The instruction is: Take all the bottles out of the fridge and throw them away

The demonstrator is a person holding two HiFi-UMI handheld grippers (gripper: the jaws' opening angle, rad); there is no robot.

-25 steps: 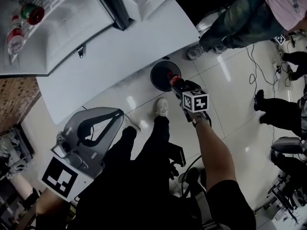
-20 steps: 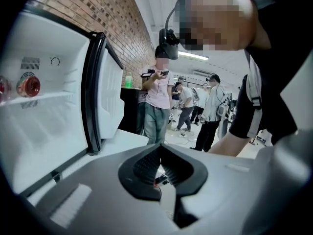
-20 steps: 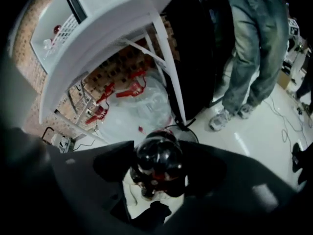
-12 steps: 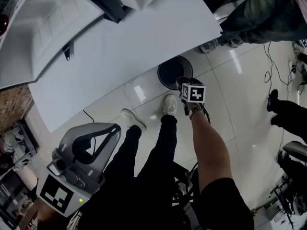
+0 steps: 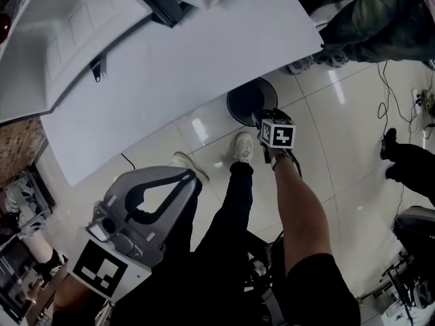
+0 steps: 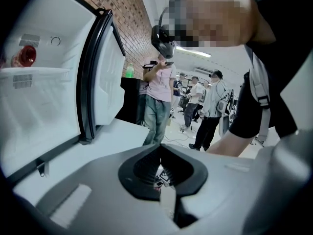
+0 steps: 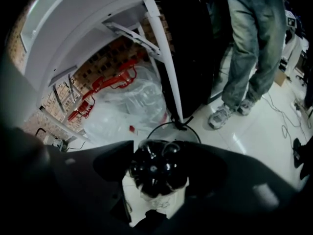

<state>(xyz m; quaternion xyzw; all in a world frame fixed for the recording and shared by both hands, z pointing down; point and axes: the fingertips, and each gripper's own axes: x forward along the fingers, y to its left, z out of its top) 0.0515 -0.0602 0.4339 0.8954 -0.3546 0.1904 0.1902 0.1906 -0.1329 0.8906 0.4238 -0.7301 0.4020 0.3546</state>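
As the right gripper (image 5: 264,122) holds a bottle (image 7: 155,170), the bin (image 5: 239,102) seems beneath it.

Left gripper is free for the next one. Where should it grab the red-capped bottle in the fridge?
Probably the bottle by its neck, just behind the red cap, coming straight in through the open front: it seems to lie with the cap pointing outward.

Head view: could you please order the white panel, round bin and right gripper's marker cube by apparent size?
White panel
Round bin
Marker cube, though it sits nearer the camera than the bin.
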